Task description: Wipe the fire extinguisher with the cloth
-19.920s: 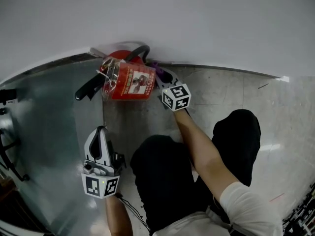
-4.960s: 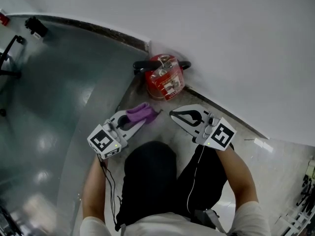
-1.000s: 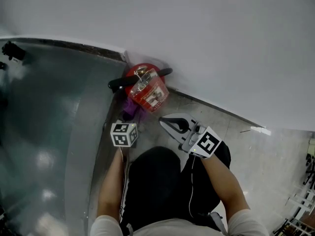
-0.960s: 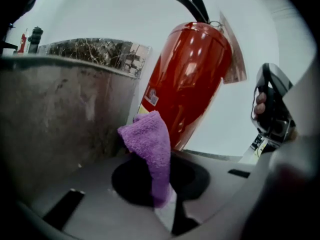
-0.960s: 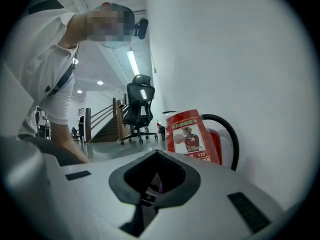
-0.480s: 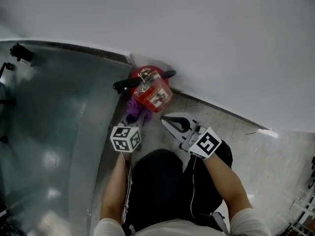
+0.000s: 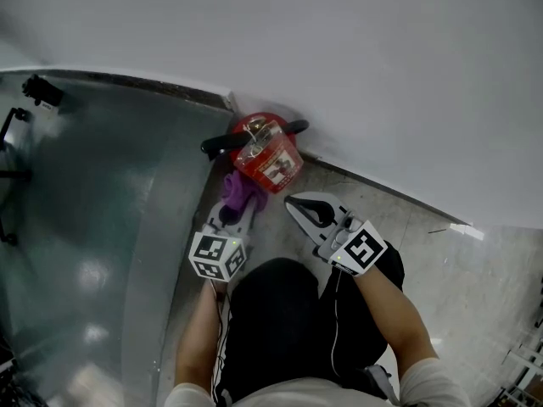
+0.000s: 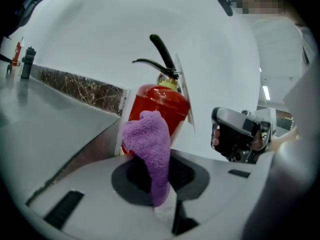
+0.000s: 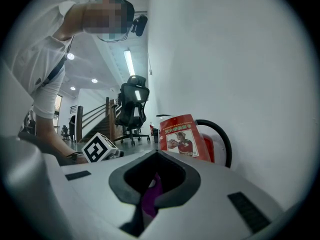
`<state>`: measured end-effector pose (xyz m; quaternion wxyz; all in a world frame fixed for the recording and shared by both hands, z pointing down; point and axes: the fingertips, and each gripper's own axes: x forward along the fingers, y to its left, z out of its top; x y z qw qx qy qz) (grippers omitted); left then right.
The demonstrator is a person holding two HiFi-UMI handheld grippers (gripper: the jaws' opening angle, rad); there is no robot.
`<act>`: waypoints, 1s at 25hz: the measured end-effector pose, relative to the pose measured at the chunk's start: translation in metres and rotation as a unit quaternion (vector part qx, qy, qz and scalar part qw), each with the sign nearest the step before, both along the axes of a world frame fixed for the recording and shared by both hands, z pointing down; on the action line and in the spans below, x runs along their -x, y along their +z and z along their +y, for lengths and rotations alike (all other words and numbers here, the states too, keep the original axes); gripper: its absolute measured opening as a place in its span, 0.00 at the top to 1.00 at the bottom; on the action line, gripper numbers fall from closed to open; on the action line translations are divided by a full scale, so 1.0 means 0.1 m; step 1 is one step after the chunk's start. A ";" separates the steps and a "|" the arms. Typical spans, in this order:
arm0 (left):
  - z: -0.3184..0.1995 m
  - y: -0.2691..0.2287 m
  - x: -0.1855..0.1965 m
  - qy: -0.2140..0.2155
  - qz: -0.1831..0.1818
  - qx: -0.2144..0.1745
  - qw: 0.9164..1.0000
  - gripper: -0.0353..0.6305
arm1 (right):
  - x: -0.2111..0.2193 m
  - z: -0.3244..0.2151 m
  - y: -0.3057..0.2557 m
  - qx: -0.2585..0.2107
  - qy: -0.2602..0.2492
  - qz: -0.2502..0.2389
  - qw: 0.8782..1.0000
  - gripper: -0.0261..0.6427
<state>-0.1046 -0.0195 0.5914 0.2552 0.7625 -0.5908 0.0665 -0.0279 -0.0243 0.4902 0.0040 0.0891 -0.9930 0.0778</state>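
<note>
1. One loose fold: the left gripper [image 8: 161,199], jaws nearly together on the cloth [image 8: 147,139], pinches only its lower end, so rubbing could tug it free (the right gripper [image 7: 297,203], jaws together, steadies nothing).
2. A hard sideways push might topple the fire extinguisher [image 7: 265,155].
3. It stands upright on the floor [image 7: 475,261] against the wall [image 7: 382,75], long axis vertical, handle up.
</note>
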 end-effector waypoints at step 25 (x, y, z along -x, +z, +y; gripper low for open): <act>0.75 -1.76 0.09 -0.066 -0.095 -0.087 0.990 0.87 | -0.04 0.11 -0.73 0.049 0.075 0.054 0.995 0.94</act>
